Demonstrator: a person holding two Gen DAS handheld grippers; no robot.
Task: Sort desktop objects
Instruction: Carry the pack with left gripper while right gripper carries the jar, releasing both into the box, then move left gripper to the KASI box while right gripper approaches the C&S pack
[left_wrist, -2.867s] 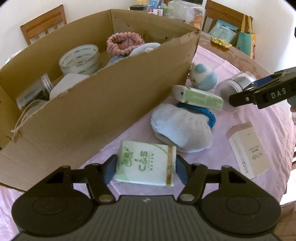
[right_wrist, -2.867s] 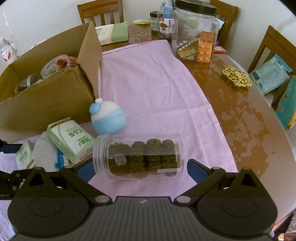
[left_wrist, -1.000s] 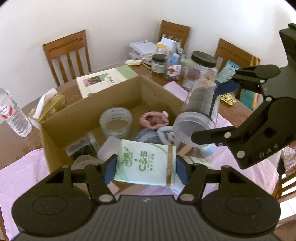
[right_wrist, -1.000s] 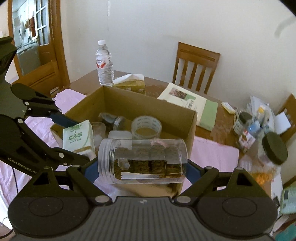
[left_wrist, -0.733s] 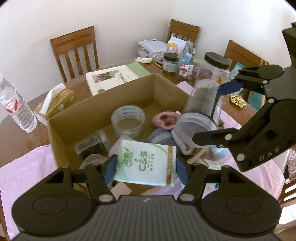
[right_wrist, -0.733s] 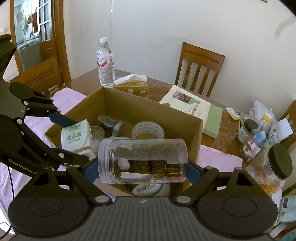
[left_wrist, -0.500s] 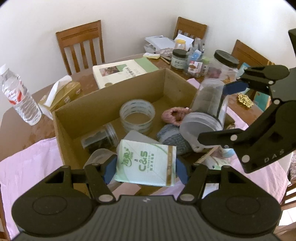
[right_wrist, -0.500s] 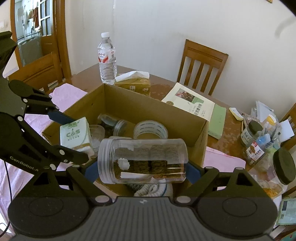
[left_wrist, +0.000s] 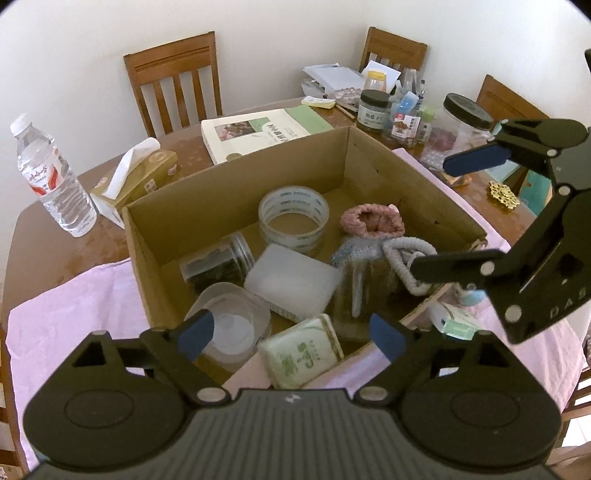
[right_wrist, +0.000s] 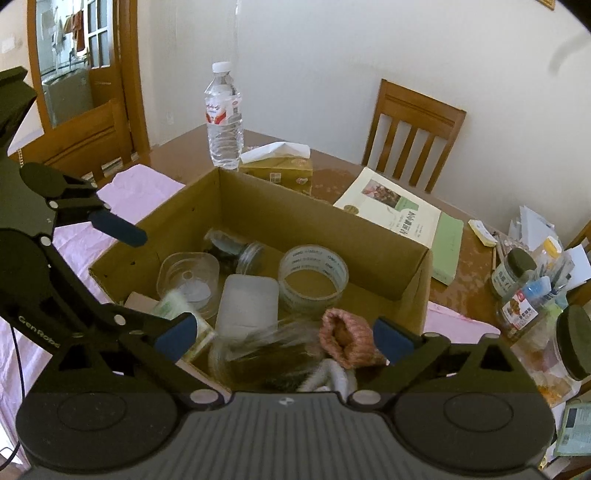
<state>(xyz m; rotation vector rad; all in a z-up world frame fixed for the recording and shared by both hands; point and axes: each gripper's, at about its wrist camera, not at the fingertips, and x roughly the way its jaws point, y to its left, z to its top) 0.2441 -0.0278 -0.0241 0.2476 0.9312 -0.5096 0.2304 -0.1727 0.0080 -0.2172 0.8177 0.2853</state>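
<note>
Left gripper jaws apart, empty; tissue pack lies in cardboard box near corner. Clear jar, blurred, in box beneath right gripper, jaws apart. Remaining: second tissue pack outside box.

Tape roll in box — centre.

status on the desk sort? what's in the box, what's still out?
Done: the brown cardboard box holds the clear tape roll, pink knitted scrunchie and white flat case. In hand: nothing. The left gripper and right gripper are open; the green C&S tissue pack and blurred clear jar are dropping in. Left: the second green tissue pack outside the box.
</note>
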